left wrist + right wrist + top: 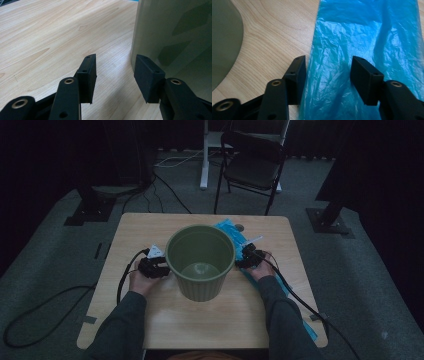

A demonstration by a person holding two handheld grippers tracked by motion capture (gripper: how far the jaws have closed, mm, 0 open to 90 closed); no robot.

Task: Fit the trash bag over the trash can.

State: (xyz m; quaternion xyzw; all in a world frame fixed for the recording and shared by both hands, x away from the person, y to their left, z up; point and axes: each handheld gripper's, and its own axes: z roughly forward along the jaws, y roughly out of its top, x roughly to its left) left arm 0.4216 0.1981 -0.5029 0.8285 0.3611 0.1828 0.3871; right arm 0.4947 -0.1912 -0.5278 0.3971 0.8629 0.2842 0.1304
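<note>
Centrally in the high view, a green bin (200, 262) stands upright on the counter (150, 320), with a blue plastic bag (231, 231) lying flat along its right side. Left tongs (115, 77) gape beside the bin's wall, nothing between them. Right tongs (328, 80) hover wide apart over the bag, not pinching it.

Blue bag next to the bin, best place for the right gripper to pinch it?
Probably the blue bag's long edge nearest the green bin. It lies flat on the table, crinkled; the open right gripper already straddles that edge. Come down from above and pinch a raised wrinkle.
</note>
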